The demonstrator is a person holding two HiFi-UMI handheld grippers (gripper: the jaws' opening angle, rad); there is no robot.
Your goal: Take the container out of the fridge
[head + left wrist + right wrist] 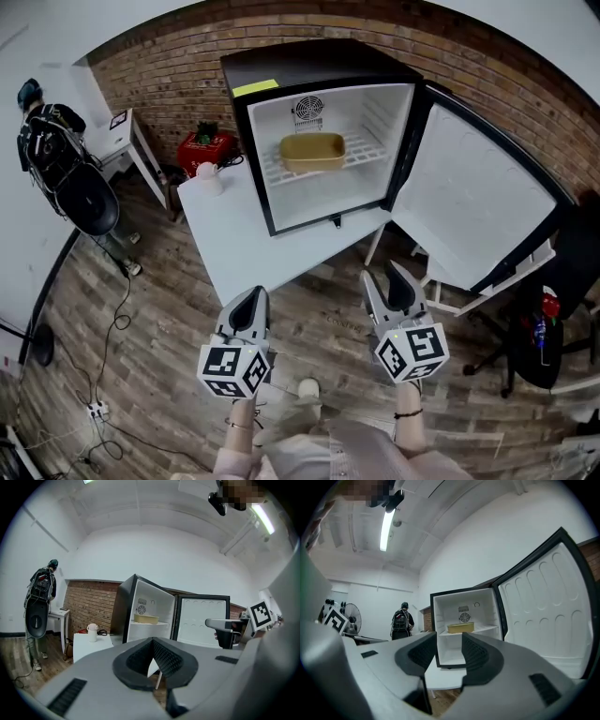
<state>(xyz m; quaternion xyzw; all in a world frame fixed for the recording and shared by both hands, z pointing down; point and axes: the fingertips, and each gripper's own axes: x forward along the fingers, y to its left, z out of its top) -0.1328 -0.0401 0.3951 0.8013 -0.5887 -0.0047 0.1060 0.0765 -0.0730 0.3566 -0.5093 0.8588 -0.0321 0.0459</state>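
The fridge (309, 70) stands open, its tan container (312, 151) untouched on the shelf (367, 147); we hold our left gripper (253, 294) seemingly closed, right gripper (382, 274) spread, both empty and well back.

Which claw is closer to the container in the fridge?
Right, slightly. The right claw is below-right of the container and aimed at it. The left claw sits farther back, below-left.
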